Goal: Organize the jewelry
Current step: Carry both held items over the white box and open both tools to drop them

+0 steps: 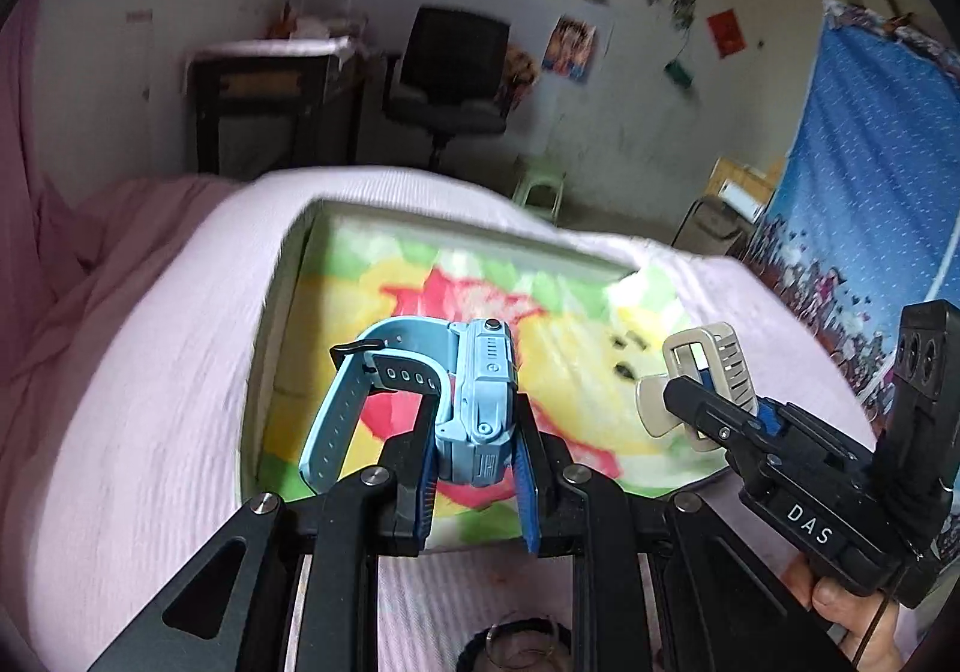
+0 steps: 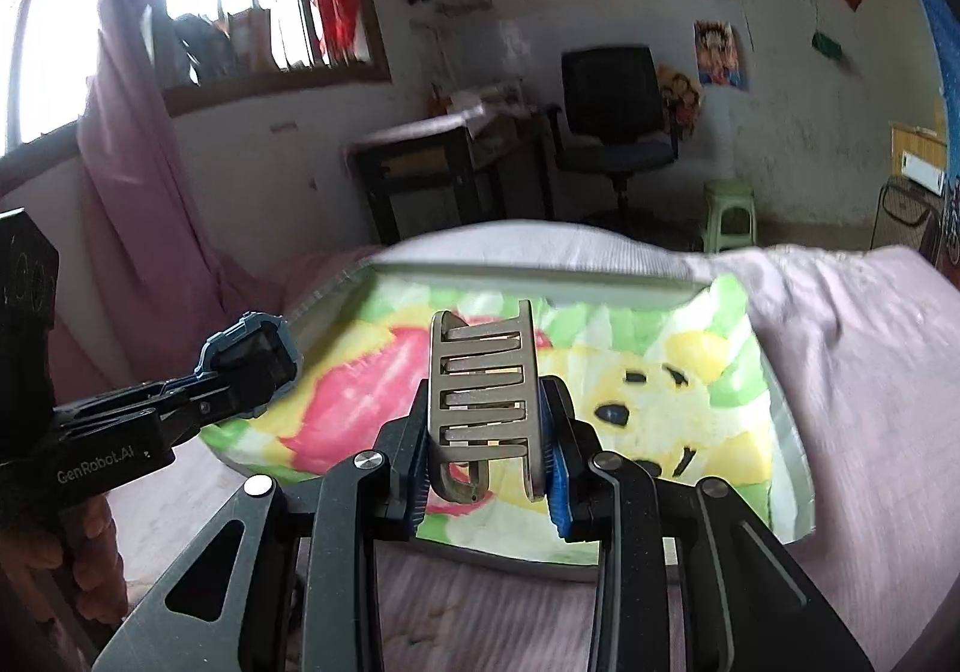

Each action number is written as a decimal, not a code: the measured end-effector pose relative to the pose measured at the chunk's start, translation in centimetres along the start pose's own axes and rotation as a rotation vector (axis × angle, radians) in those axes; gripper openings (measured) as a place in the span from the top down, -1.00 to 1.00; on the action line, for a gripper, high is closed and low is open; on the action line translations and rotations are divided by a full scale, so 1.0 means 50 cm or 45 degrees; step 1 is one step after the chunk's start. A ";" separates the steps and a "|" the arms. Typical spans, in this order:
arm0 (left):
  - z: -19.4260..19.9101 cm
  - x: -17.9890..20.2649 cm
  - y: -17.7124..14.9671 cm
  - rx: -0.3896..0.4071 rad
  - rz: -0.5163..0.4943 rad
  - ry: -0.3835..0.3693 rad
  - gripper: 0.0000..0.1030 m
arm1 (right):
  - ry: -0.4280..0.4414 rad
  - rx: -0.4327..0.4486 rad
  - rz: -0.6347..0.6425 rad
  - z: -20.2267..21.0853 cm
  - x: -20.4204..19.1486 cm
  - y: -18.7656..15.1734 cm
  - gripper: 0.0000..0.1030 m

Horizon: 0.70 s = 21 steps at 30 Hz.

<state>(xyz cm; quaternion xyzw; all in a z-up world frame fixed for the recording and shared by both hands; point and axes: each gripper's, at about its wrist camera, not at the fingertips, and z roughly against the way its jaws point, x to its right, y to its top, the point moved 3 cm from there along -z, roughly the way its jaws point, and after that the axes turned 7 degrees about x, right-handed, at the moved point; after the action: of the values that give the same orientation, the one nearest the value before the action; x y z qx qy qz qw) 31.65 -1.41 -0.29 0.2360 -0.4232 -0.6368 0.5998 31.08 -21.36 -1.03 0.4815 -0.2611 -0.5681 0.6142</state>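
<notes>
My left gripper is shut on a light blue smartwatch, its strap looping out to the left, held above an open box lined with a bright cartoon cloth. My right gripper is shut on a beige hair claw clip, also above the box. In the left wrist view the right gripper with the clip is to the right of the watch. In the right wrist view the left gripper with the watch is at the left.
The box rests on a bed with a pink sheet. A round dark object lies on the sheet below the left gripper. Beyond the bed stand a desk, an office chair and a green stool.
</notes>
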 end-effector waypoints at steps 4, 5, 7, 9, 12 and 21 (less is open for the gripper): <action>-0.019 -0.003 -0.017 -0.050 -0.012 0.038 0.60 | -0.006 -0.085 -0.036 -0.029 0.016 -0.027 0.46; -0.019 -0.004 -0.017 -0.051 -0.011 0.035 0.59 | -0.007 -0.099 -0.041 -0.035 0.019 -0.032 0.46; -0.020 -0.008 -0.015 -0.059 -0.013 0.036 0.58 | -0.009 -0.122 -0.050 -0.042 0.023 -0.042 0.46; -0.025 -0.008 -0.018 -0.083 -0.025 0.055 0.57 | -0.011 -0.148 -0.055 -0.048 0.023 -0.049 0.46; -0.024 -0.005 -0.025 -0.091 -0.026 0.042 0.45 | -0.007 -0.161 -0.066 -0.051 0.031 -0.054 0.45; 0.044 -0.011 -0.031 0.069 0.034 -0.003 -0.10 | -0.005 -0.097 -0.080 -0.005 0.047 -0.053 0.15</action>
<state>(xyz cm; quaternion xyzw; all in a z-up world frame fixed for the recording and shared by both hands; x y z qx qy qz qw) 29.11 -0.45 -0.51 0.2456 -0.4441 -0.6173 0.6011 30.64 -23.20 -4.01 0.4644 -0.2253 -0.5976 0.6136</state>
